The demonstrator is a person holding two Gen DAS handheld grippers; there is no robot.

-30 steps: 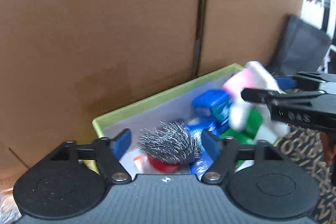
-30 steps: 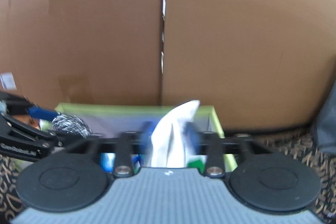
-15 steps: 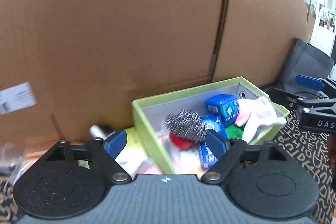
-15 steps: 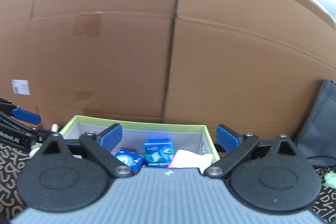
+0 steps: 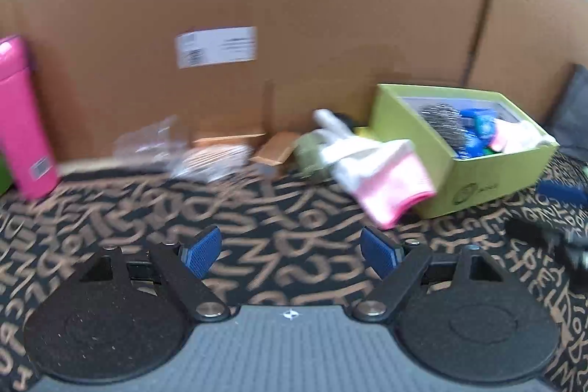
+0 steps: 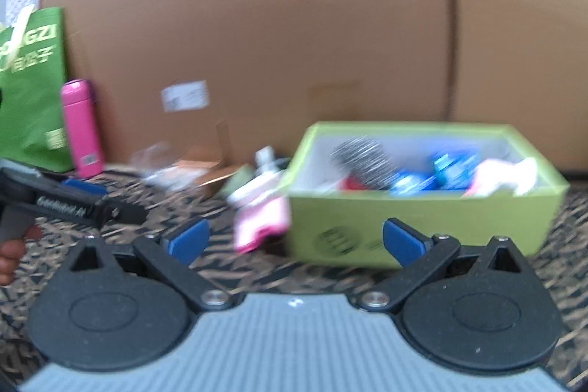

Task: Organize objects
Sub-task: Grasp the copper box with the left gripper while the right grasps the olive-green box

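Observation:
A lime-green box (image 6: 404,226) stands on the patterned cloth and holds a steel scourer (image 6: 362,164), blue packets (image 6: 452,168) and a white-and-pink glove (image 6: 507,175). A second white-and-pink glove (image 5: 378,171) lies on the cloth against the box's left side (image 5: 459,153). My left gripper (image 5: 290,252) hovers open over the cloth, short of that glove, with nothing between its fingers. My right gripper (image 6: 294,241) faces the box's front wall; its jaws are opening and hold nothing. The left gripper (image 6: 73,204) also shows at the left of the right wrist view.
A big cardboard wall (image 5: 294,6) closes off the back. A pink bottle (image 6: 81,127) and a green bag (image 6: 29,87) stand at the far left. Clear plastic wrappers (image 5: 176,149) and cardboard scraps (image 5: 272,149) lie along the wall. A dark bag (image 5: 573,112) sits behind the box.
The scourer left my left gripper and the glove left my right gripper; both now lie in the box. Both grippers pulled back, the left swinging leftward, and the right jaws spread wide.

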